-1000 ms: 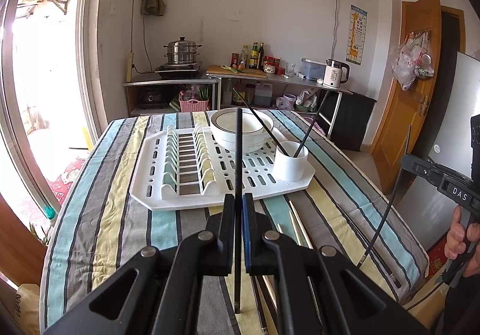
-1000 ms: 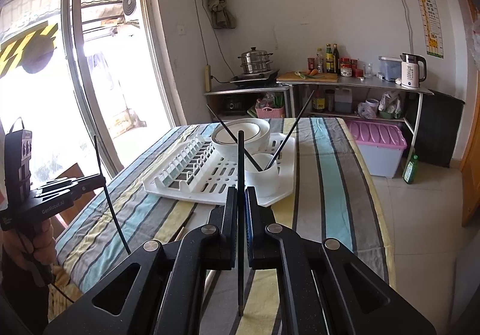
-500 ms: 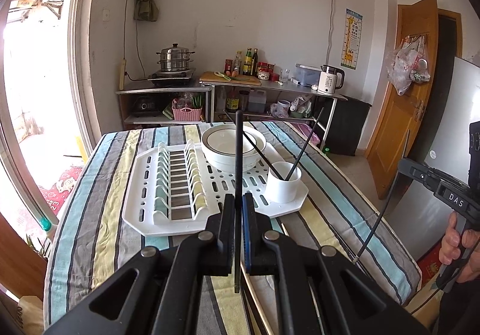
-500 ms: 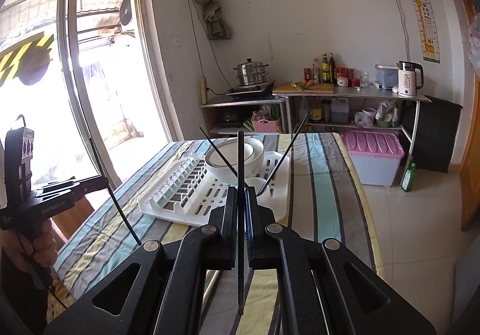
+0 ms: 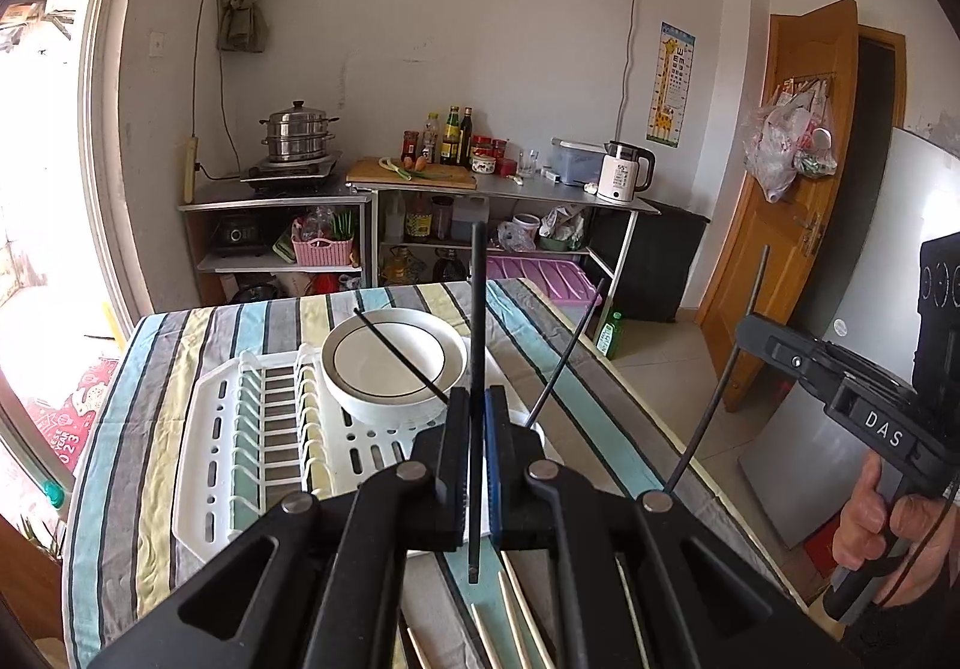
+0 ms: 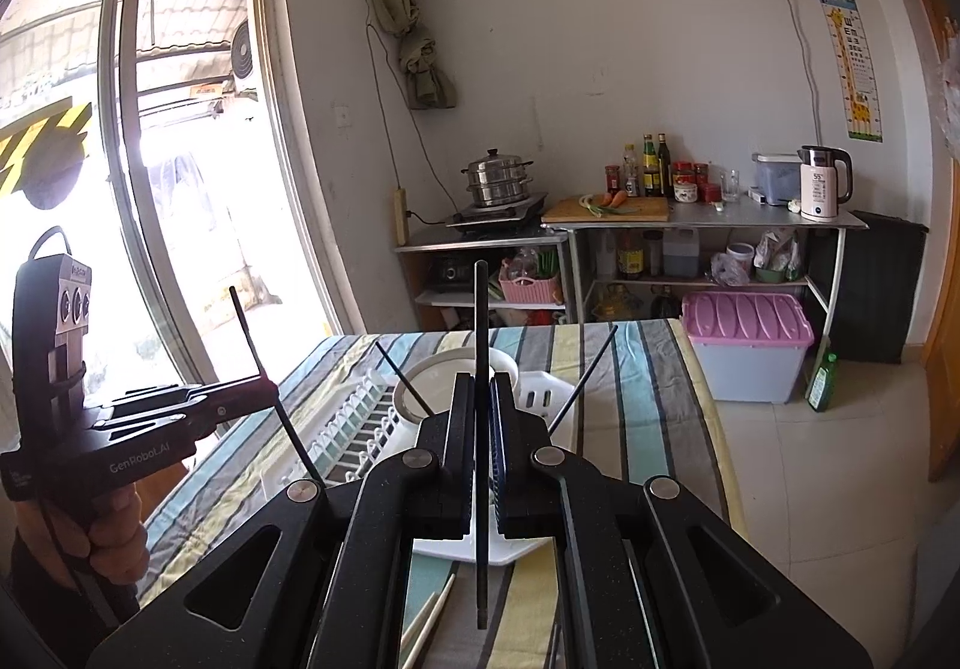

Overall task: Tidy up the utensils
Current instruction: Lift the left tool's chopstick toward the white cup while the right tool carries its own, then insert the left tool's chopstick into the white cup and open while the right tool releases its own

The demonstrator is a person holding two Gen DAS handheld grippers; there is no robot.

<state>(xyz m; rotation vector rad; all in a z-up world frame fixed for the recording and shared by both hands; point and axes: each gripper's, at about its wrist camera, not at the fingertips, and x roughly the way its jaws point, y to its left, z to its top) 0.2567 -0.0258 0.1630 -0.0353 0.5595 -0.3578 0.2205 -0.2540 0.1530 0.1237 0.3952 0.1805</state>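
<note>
My left gripper (image 5: pixel 477 399) is shut on a black chopstick (image 5: pixel 477 297) that stands upright between its jaws, above the near end of the striped table (image 5: pixel 150 369). The right gripper (image 6: pixel 480 387) is likewise shut on a second black chopstick (image 6: pixel 480 309). Each shows in the other's view: the right gripper (image 5: pixel 747 327) at the right, the left gripper (image 6: pixel 270 387) at the left. Ahead lies a white dish rack (image 5: pixel 240 429) with a white bowl (image 5: pixel 390 363). Two more black chopsticks (image 5: pixel 402 357) lean out from behind my jaws; their cup is hidden.
Pale wooden chopsticks (image 5: pixel 510 609) lie on the cloth just below the grippers. Beyond the table are metal shelves with a steamer pot (image 5: pixel 297 129) and a kettle (image 5: pixel 624 177). A purple-lidded bin (image 6: pixel 750 333) and a green bottle (image 6: pixel 822 375) stand on the floor at right.
Both grippers have risen and drawn back from the table, each still holding its chopstick. The rack and bowl now look smaller and farther off, and the white cup has slipped behind the jaws.
</note>
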